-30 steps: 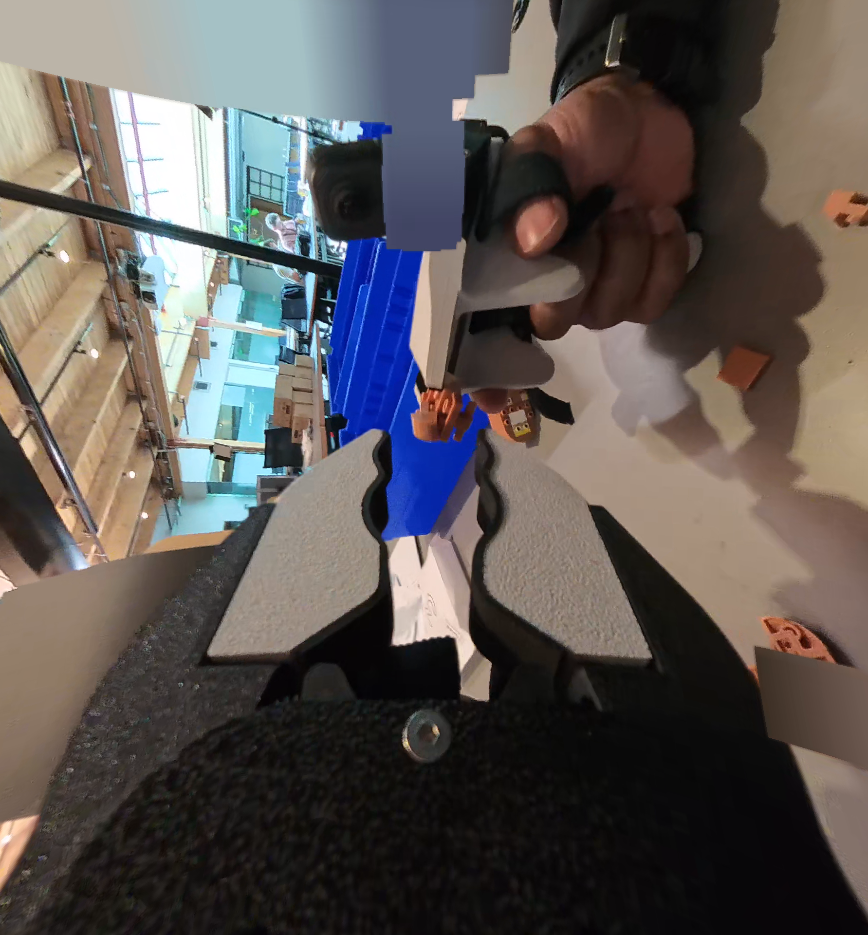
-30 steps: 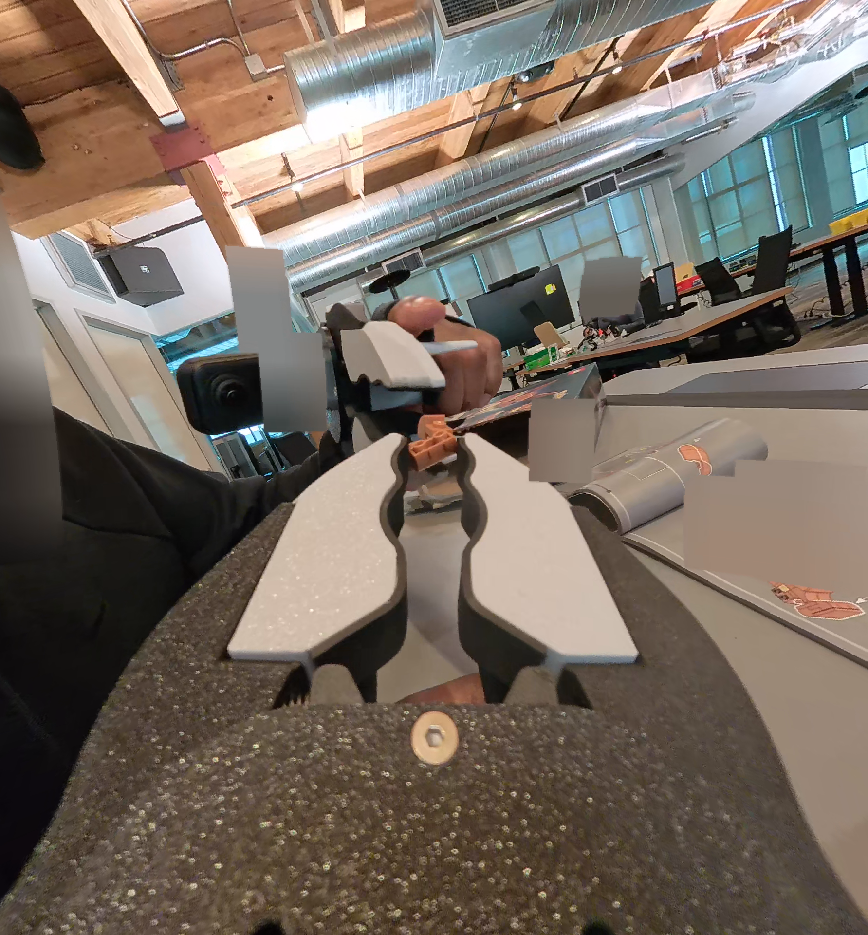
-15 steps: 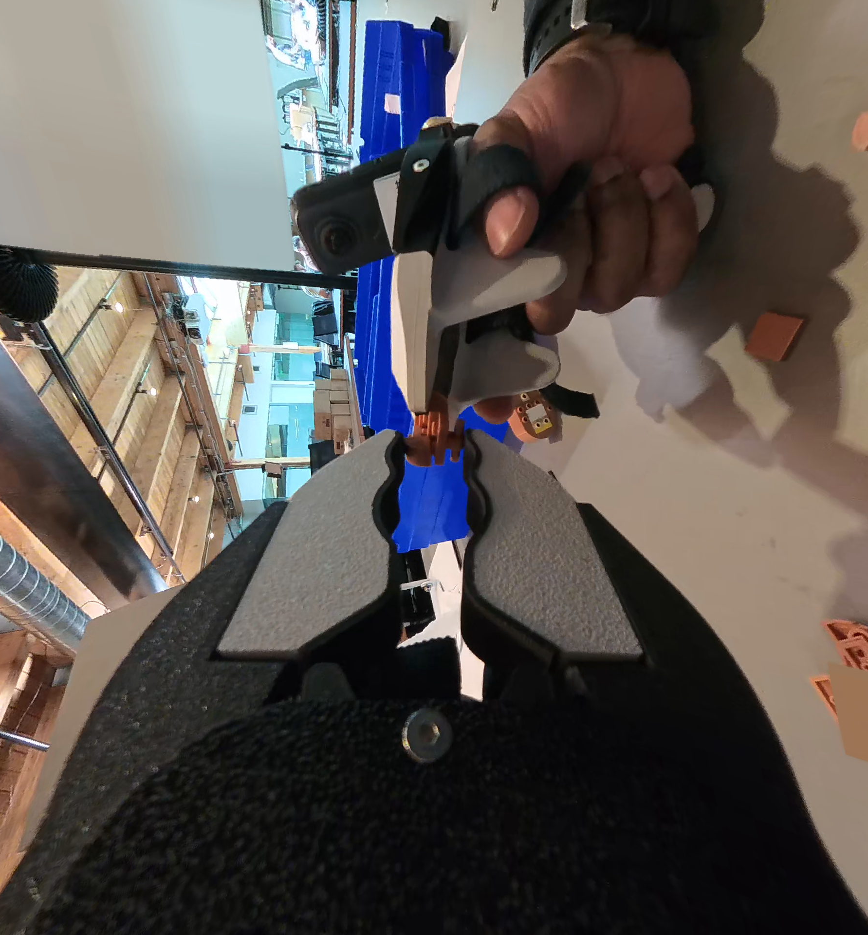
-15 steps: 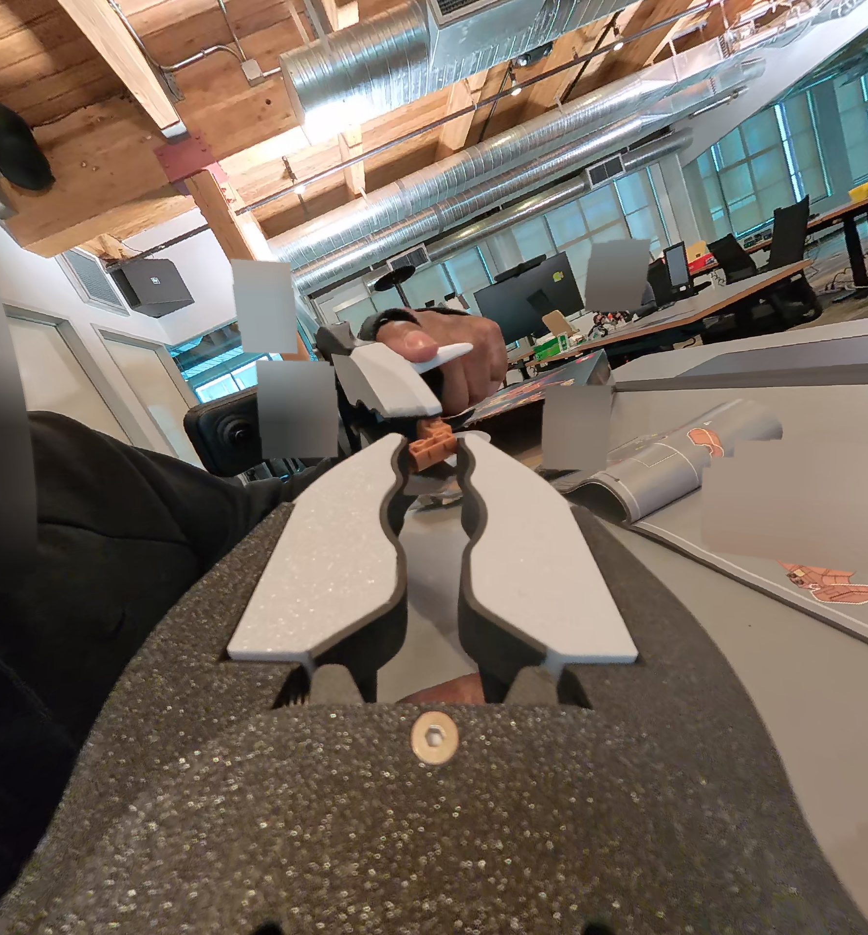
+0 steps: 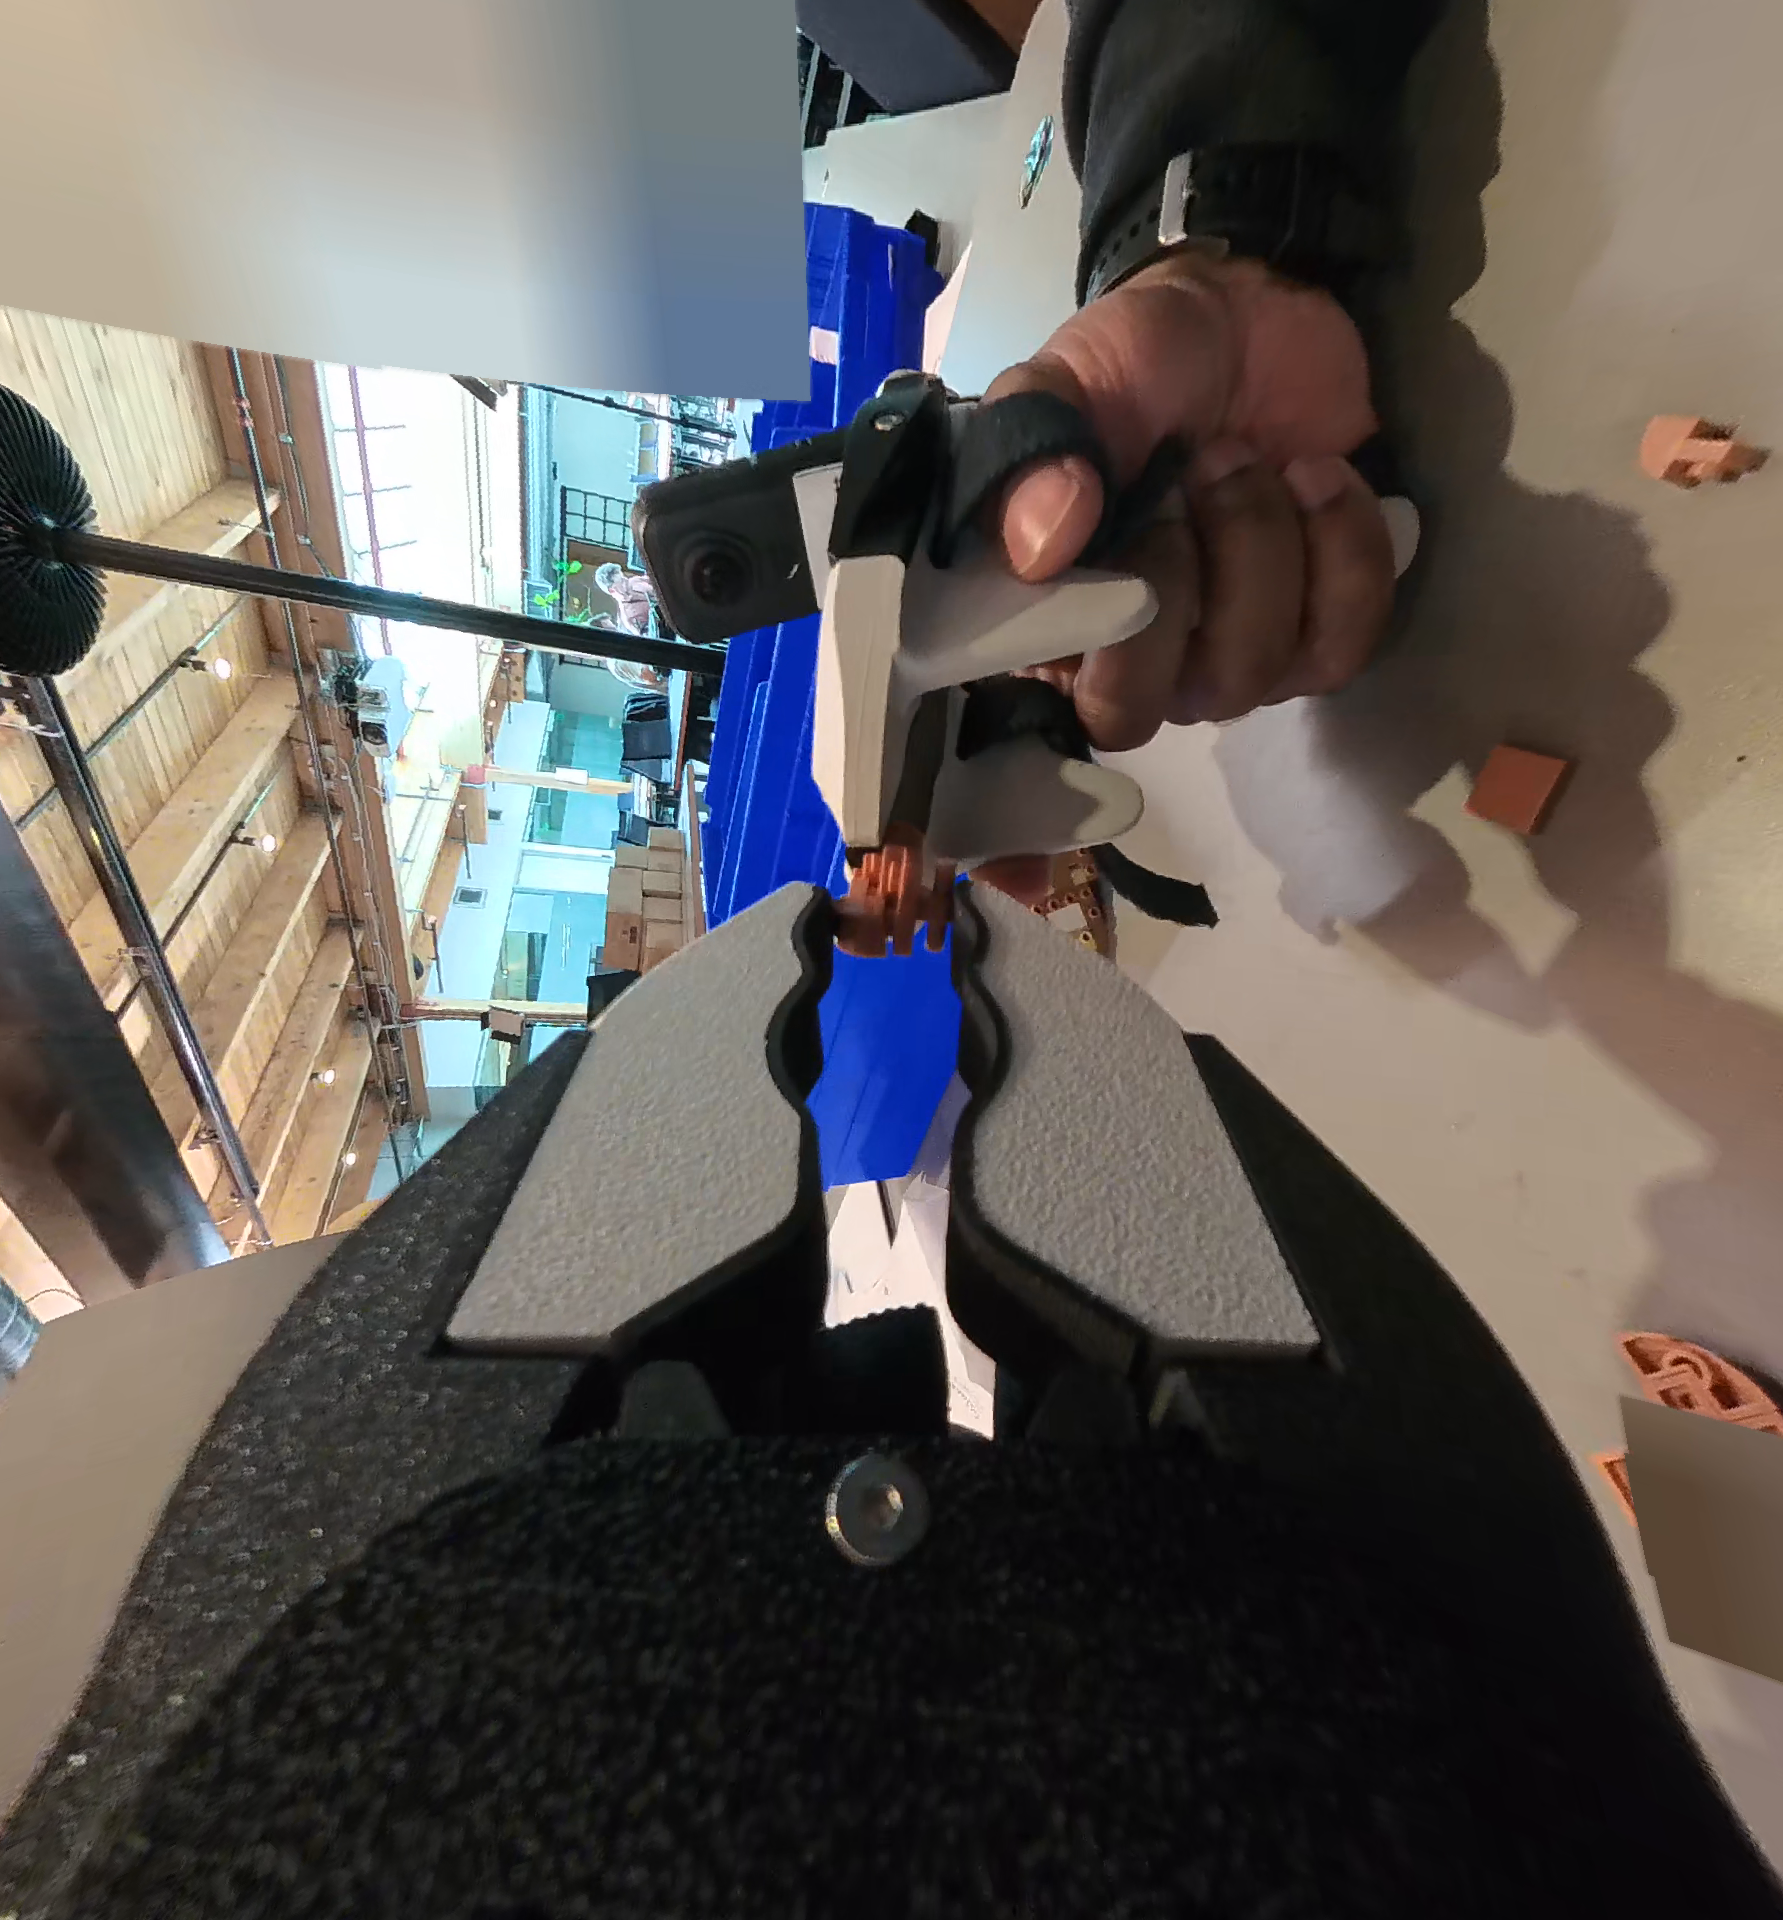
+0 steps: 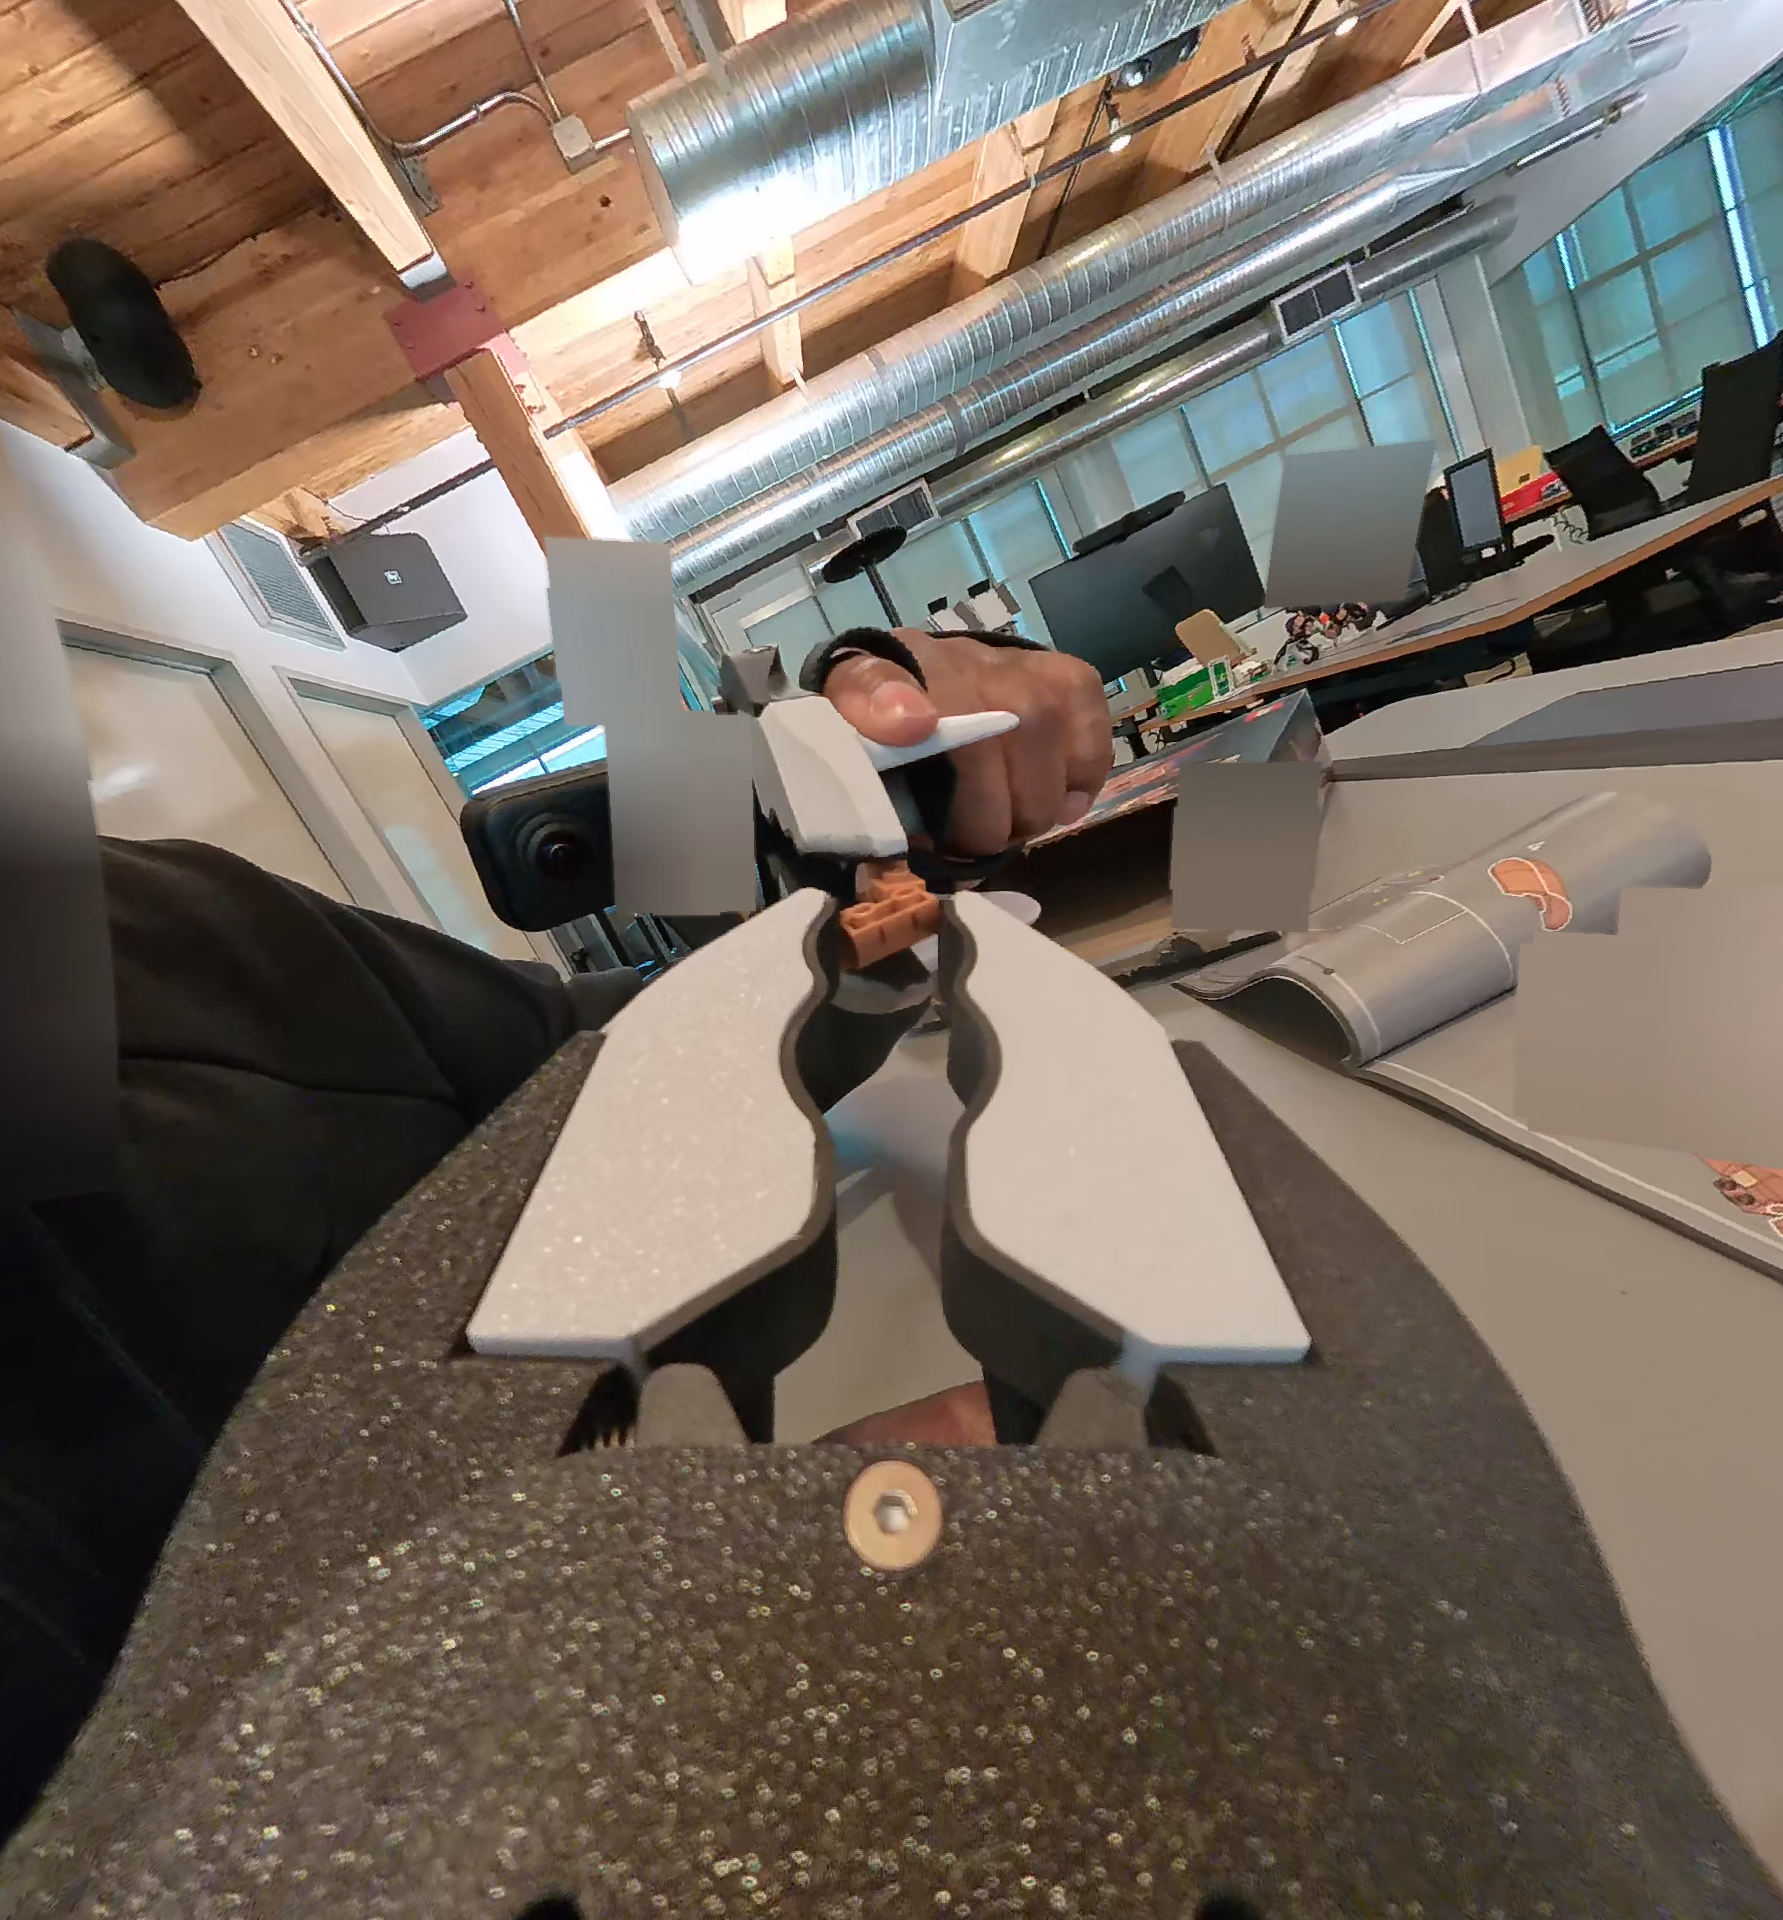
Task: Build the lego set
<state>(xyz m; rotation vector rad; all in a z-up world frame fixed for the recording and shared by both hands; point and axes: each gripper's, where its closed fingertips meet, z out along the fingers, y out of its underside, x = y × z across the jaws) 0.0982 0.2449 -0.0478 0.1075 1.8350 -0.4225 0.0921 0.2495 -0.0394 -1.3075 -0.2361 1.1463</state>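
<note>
Open-plan office: desks (image 6: 1552,592), monitors (image 6: 1147,566), exposed ducts (image 6: 970,416).

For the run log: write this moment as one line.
left gripper: shut on small orange toy-brick piece | right gripper: shut on same piece | grey table: loose orange bricks

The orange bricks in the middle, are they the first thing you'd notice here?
Yes. A small orange brick piece sits pinched between the tips of the right gripper, and the left gripper meets it head-on, gripping it too. More orange pieces lie scattered on the pale table, and an open booklet lies nearby.
</note>
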